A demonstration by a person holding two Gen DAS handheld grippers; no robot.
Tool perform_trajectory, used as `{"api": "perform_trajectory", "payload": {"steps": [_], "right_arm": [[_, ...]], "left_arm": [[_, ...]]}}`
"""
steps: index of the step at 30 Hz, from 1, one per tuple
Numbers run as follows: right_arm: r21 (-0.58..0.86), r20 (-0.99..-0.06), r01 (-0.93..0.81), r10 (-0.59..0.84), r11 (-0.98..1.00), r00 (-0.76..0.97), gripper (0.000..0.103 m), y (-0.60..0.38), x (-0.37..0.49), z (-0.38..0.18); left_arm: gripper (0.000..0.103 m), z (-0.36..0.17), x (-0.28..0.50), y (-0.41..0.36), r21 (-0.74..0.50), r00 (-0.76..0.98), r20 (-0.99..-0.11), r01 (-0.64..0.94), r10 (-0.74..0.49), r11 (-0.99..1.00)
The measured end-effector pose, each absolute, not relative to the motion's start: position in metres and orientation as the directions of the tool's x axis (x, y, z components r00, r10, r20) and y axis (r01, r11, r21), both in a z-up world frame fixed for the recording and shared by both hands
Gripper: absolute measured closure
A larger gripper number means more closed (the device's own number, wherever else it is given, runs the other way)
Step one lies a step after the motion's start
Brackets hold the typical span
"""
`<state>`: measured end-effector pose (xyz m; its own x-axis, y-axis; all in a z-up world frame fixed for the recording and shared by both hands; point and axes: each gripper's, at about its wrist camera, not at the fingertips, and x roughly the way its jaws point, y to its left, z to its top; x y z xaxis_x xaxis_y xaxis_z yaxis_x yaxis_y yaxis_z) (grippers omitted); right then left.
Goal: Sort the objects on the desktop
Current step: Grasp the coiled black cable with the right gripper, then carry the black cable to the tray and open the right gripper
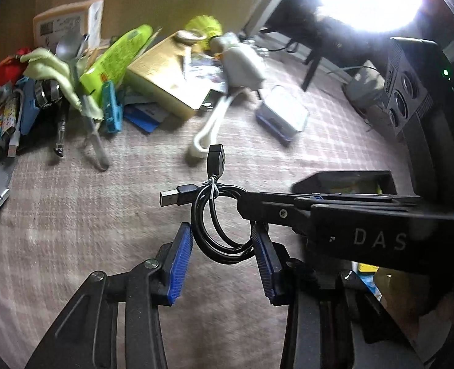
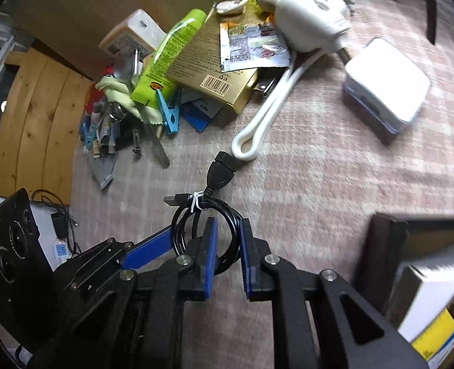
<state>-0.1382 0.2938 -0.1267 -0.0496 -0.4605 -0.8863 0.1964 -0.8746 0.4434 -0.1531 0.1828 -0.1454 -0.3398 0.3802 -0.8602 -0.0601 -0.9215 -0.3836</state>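
Right hand-held gripper [image 2: 228,246] clamping coiled black USB cable [image 2: 207,215], pink plaid cloth [image 2: 319,184]

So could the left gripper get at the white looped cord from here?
Probably not yet: the coiled black USB cable, held by the right gripper, hangs between the left gripper fingers, with the white looped cord beyond it.
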Motion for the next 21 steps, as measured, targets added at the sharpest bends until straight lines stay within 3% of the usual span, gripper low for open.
{"api": "perform_trajectory", "payload": {"steps": [16,21], "right_arm": [[0.433,-0.870,0.105,-0.446,-0.895,-0.210,0.089,0.415,-0.081,-0.073],[0.470,-0.859,0.017,-0.462,-0.883,-0.223,0.092,0.474,-0.046,-0.074]], "left_arm": [[0.069,-0.087,-0.104,0.302,-0.424,-0.348,-0.793,-0.274,0.500,-0.863],[0.078,-0.082,-0.087,0.360,-0.441,-0.281,-0.784,-0.376,0.553,-0.815]]}}
